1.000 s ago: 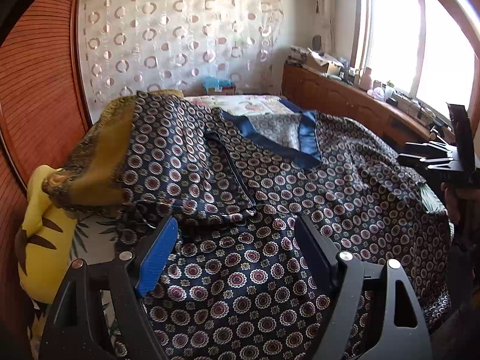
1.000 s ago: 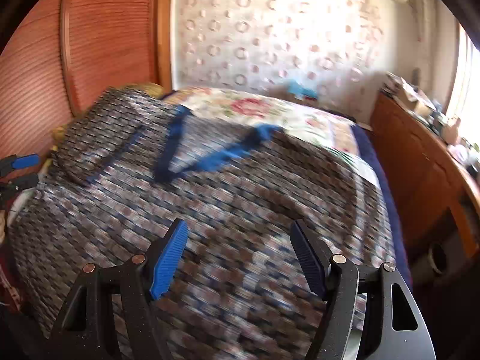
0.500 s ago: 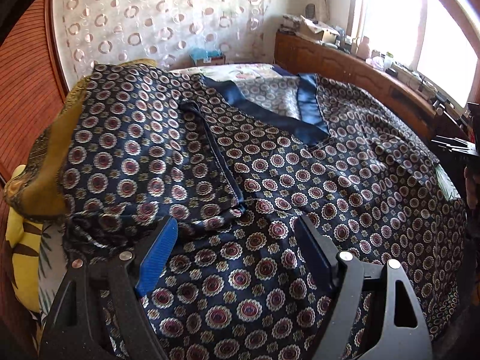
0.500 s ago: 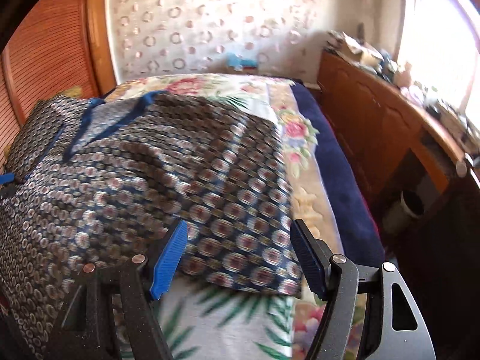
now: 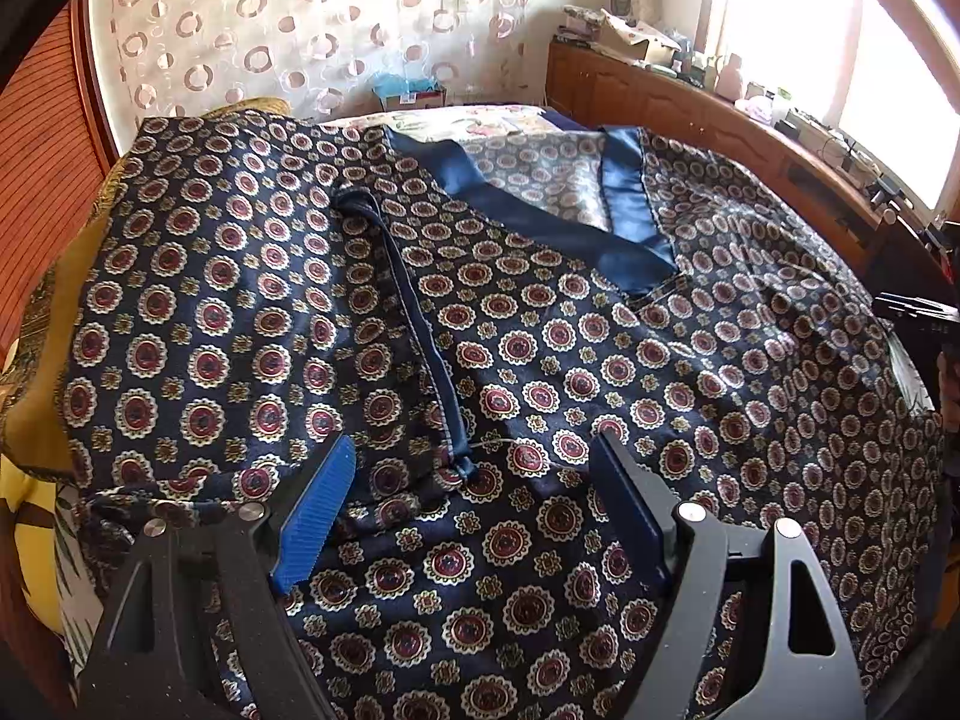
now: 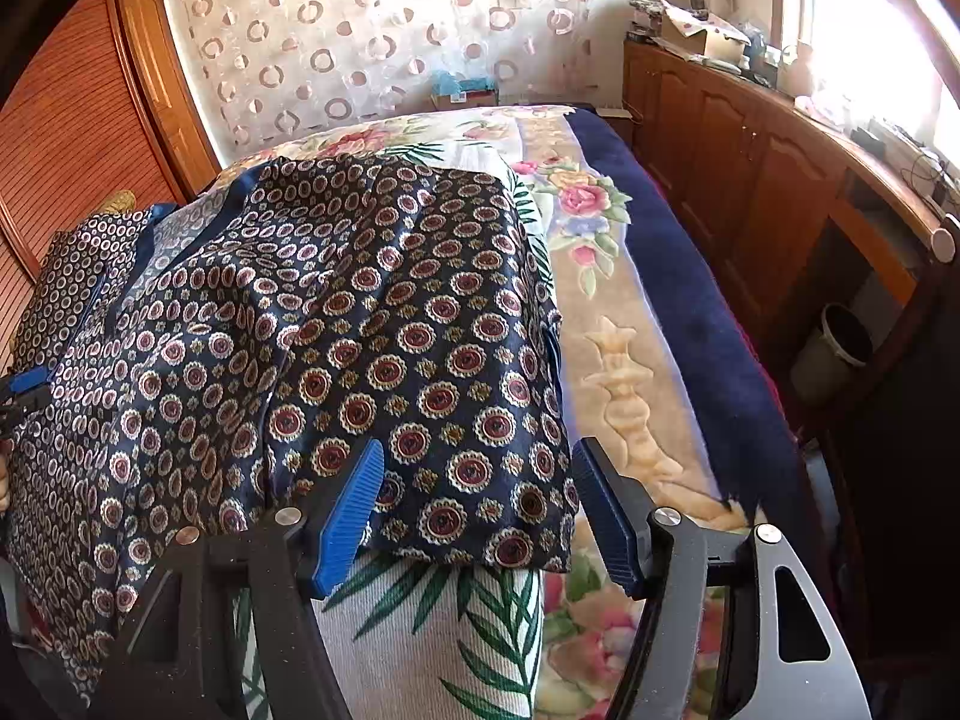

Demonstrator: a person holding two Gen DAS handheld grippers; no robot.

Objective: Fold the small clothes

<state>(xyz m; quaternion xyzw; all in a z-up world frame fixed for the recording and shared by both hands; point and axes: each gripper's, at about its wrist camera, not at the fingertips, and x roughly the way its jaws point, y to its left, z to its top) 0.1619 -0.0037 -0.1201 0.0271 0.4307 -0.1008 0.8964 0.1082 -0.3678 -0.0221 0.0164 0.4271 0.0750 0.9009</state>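
1 patterned garment (image 5: pixel 540 360) lay spread on the floral bedspread (image 6: pixel 606 324), 1 sleeve folded inward, its blue neckband (image 5: pixel 624 222) uppermost. 2 grippers were present. The left gripper (image 5: pixel 474 516) stood wide open over the cloth, gripping nothing. The right gripper (image 6: pixel 474 510) was closing — the garment's corner lay between its jaws, pads not yet pressing. The garment's near hem was cut off by the left-wrist frame edge.

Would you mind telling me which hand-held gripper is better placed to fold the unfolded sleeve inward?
Likely the right hand-held gripper: its closing jaws straddle the navy medallion-print garment's free sleeve hem. The left hand-held gripper hovers over the already folded sleeve.
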